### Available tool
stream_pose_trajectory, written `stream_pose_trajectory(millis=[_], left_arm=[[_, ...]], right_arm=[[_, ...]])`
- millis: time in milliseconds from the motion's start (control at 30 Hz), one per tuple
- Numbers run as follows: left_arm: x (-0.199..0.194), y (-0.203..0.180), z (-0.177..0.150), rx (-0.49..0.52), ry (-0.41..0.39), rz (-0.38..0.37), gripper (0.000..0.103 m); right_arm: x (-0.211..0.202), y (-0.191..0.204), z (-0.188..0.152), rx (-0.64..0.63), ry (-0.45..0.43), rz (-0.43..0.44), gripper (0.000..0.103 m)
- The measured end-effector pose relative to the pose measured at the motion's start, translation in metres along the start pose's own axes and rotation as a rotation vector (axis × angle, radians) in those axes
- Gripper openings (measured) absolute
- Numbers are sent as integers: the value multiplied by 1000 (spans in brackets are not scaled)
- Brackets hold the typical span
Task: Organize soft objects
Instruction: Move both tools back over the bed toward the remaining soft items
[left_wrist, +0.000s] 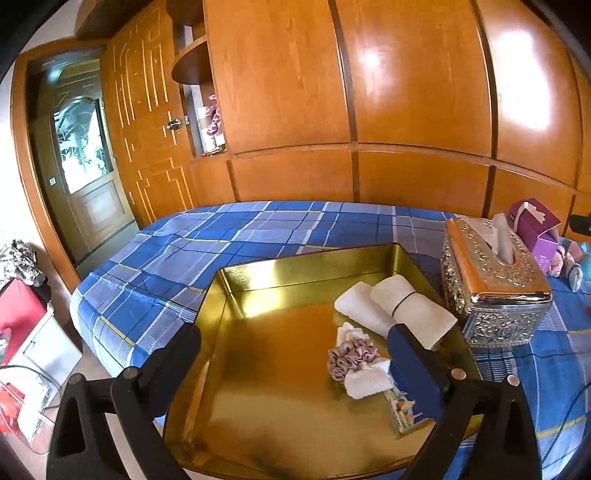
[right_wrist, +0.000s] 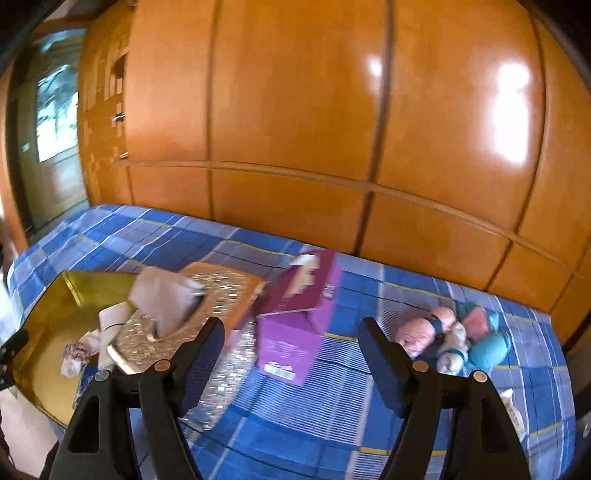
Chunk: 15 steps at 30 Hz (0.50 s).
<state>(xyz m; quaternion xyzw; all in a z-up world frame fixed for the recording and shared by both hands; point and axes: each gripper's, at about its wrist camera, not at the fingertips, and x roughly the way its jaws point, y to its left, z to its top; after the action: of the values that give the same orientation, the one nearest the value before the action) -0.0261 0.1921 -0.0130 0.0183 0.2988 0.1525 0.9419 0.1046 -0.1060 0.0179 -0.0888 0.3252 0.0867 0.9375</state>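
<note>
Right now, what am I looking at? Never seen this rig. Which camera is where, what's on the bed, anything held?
No robot: a person holds a two-finger gripper in each hand, each with a fisheye camera looking along its fingers. The left gripper is open and empty over a gold tray holding rolled white towels and a pink scrunchie. The right gripper, also open and empty, faces a purple box, a silver tissue box and a pile of rolled cloths on the blue plaid bedcover.

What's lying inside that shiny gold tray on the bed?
Inside the gold tray: two rolled white towels, one bound by a thin dark band, a dusty-pink scrunchie, and a small folded white cloth. A colourful printed item is mostly covered by the left gripper.
</note>
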Motion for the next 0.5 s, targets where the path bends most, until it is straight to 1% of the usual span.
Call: stream_pose_trajectory(millis=[267,500], left_arm=[[-4,-8,0,20,-7,-18,101],[-6,-18,-2,42,-4,-32,101]], right_arm=[[-2,-51,-12,98,24,-87,76],[0,-112,-24,240,59,-160,76]])
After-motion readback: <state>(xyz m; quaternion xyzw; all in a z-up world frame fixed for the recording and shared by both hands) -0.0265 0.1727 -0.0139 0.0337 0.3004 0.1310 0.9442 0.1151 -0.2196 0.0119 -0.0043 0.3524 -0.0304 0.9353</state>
